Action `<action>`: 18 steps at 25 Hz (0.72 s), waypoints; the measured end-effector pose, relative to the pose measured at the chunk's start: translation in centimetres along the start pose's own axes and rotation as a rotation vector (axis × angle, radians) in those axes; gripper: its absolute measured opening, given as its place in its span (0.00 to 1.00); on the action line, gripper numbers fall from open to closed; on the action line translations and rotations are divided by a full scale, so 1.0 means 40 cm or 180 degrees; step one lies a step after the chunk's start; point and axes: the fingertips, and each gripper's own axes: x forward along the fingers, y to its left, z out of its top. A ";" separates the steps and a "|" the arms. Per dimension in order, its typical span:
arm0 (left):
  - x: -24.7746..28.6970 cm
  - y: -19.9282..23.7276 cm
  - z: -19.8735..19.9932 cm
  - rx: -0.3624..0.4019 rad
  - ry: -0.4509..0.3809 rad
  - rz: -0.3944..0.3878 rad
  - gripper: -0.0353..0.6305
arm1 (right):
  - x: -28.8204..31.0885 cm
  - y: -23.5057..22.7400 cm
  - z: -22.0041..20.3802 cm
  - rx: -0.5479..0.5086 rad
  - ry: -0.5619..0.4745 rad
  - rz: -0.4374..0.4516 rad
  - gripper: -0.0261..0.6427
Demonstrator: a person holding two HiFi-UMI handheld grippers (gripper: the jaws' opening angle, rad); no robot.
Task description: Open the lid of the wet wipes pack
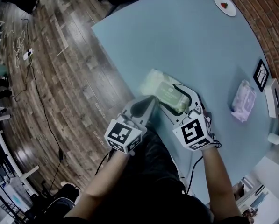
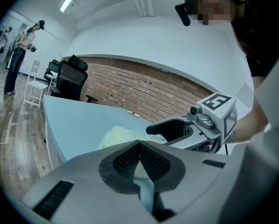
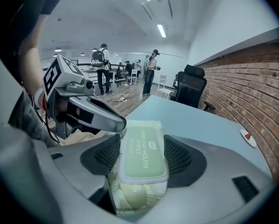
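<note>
Two grippers meet on one wet wipes pack. The right gripper has its jaws wide apart, with the pack's green lid between the pads and not clamped. The left gripper has its jaws closed at the tips, pinching the pale wrapper at the pack's end. The pack lies near the surface's near edge. Well apart to the right are a purple wipes pack, a black-framed picture and a white box. A white plate sits at the far edge. The surface is pale blue and rounded. The room has a wooden floor, a brick wall, a black office chair and people standing beyond.
</note>
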 end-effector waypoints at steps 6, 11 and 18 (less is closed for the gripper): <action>-0.001 0.003 -0.011 -0.0018 -0.0008 -0.0019 0.07 | 0.007 -0.002 -0.006 0.0116 -0.0040 0.0126 0.48; 0.001 0.002 -0.012 -0.0032 -0.0020 -0.0029 0.07 | 0.005 -0.002 -0.011 0.0115 -0.0108 0.0155 0.48; 0.000 0.006 -0.021 -0.0014 0.0005 -0.0003 0.07 | 0.008 0.000 -0.009 0.0195 -0.0049 0.0271 0.45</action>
